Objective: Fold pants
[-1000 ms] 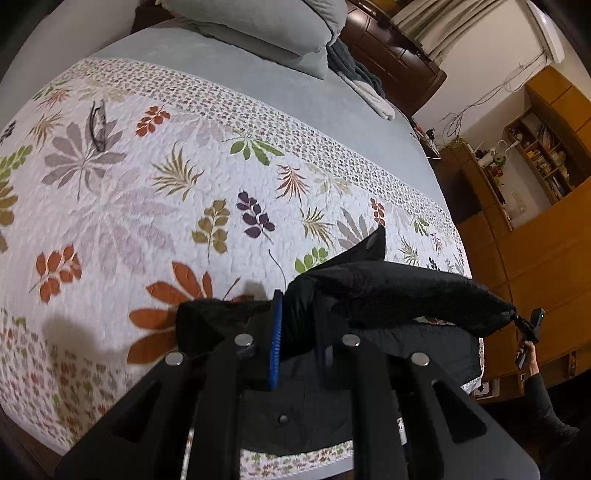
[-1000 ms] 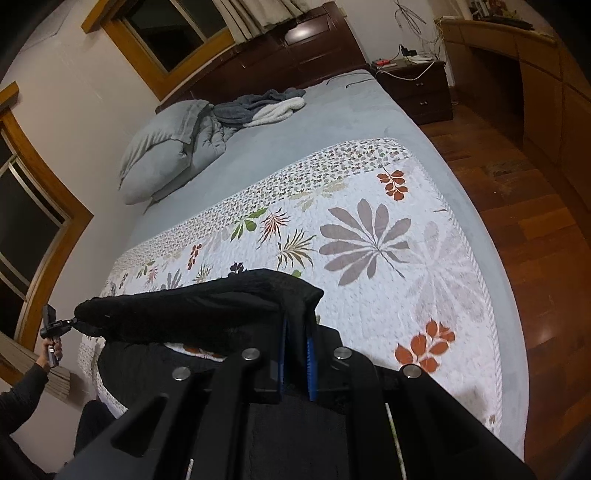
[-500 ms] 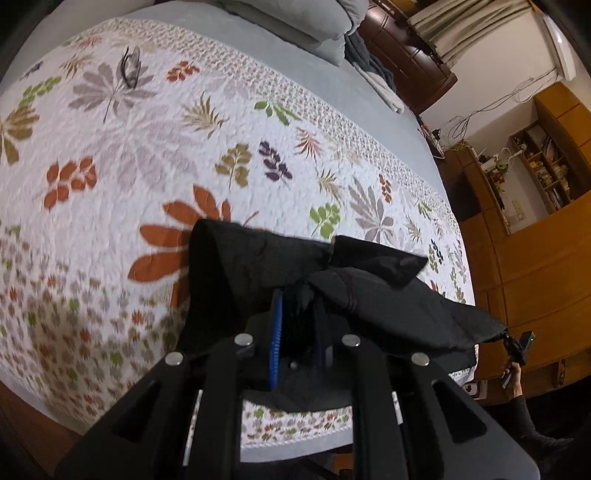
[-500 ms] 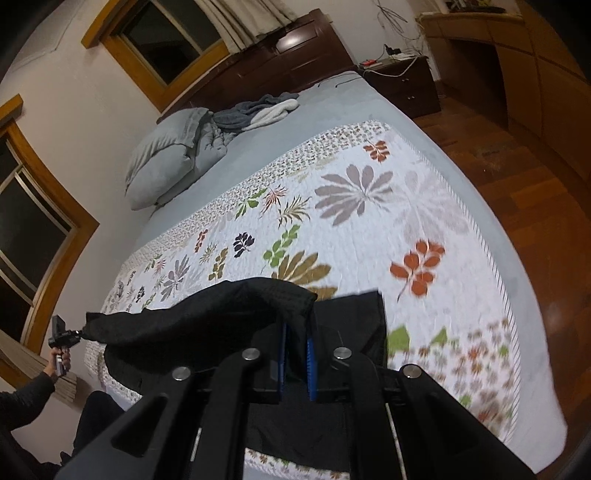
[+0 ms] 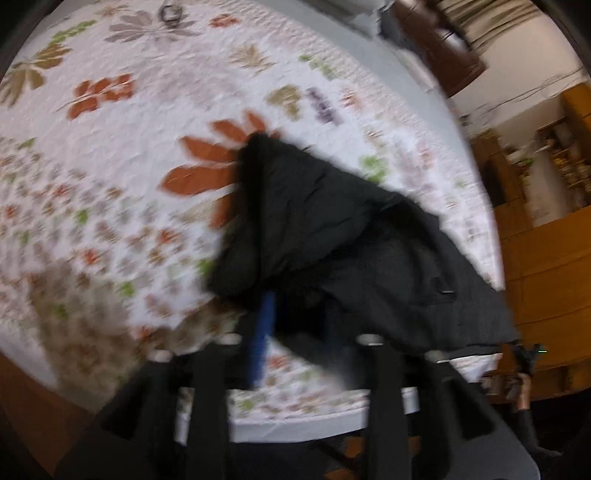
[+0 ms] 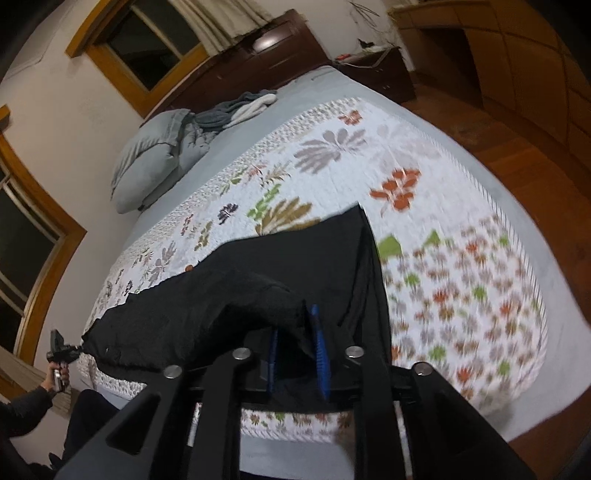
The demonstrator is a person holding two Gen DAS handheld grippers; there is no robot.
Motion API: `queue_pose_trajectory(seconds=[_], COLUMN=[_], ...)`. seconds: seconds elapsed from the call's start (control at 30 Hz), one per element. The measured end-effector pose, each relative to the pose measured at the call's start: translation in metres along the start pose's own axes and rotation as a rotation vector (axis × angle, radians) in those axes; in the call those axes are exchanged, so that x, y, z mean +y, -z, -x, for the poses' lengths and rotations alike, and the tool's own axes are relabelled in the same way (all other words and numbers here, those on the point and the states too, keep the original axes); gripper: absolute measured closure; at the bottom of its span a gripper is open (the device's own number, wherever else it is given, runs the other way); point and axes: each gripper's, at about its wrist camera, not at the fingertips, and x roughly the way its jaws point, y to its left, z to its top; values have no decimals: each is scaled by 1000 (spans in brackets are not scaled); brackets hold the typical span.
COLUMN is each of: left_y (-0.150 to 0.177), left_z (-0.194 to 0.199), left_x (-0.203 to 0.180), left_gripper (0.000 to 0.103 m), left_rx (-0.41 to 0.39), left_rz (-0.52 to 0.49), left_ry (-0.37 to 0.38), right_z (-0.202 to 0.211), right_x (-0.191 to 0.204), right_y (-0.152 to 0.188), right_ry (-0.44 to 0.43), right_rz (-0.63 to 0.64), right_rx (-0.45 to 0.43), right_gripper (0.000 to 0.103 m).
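Note:
The black pants (image 5: 351, 236) lie folded over on the leaf-print quilt (image 5: 110, 155) near the bed's front edge. My left gripper (image 5: 299, 317) hovers over their near left corner. Its jaws are opening, with a blurred edge of cloth between the blue pads (image 5: 263, 332) and no pinch visible. In the right wrist view the pants (image 6: 258, 277) stretch leftward to the left gripper (image 6: 75, 352) at their far corner. My right gripper (image 6: 295, 321) is at the near right corner, also seen small in the left wrist view (image 5: 524, 350). Its jaws are opening, with a fold of cloth loose between the pads (image 6: 319, 350).
Grey pillows (image 6: 155, 155) and a heap of grey clothes (image 6: 236, 109) lie by the dark headboard (image 6: 258, 48). Eyeglasses (image 5: 170, 11) rest on the quilt's far part. A nightstand (image 6: 376, 70), wooden floor (image 6: 517, 155) and wood cabinets (image 5: 546, 266) surround the bed.
Both grippers came down toward the bed's near edge and lowered the lifted fold of the pants onto the quilt. Both pairs of jaws, shut on the cloth before, have parted.

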Motion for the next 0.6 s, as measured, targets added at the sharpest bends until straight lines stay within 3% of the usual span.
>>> queue_pose_trajectory(seconds=[0.03, 0.07, 0.13, 0.2, 0.23, 0.27, 0.37, 0.4, 0.5, 0.53, 0.6], left_y=[4, 9, 19, 29, 35, 44, 70, 78, 94, 97, 99], left_z=[2, 6, 17, 31, 39, 48, 53, 50, 27, 15, -15], left_x=[1, 0, -5, -15, -23, -36, -81, -96, -134, -141, -147], left_gripper=[31, 26, 25, 21, 19, 15, 13, 13, 12, 12, 12], left_rx=[-2, -8, -21, -64, -100, -142, -218, -227, -235, -225, -182], left_rz=[-1, -12, -47, -68, -69, -61, -45, -35, -23, -19, 0], left_ry=[-60, -135, -219, -317, -320, -290, -162, -98, 59, 84, 51], right_z=[0, -1, -2, -3, -2, -1, 4, 6, 6, 4, 1], right_x=[-2, -4, -9, -11, -12, -12, -10, -8, -4, -4, -6], right_y=[5, 10, 20, 30, 33, 37, 45, 49, 55, 57, 59], right_ry=[12, 16, 26, 16, 9, -6, -53, -89, -166, -207, -268], right_rz=[-12, -33, -80, -119, -137, -158, -223, -253, -329, -377, -466], right_rx=[-5, -8, -5, 3, 1, -4, -36, -56, -92, -115, -149], right_gripper=[64, 60, 45, 45, 43, 42, 38, 32, 30, 29, 25])
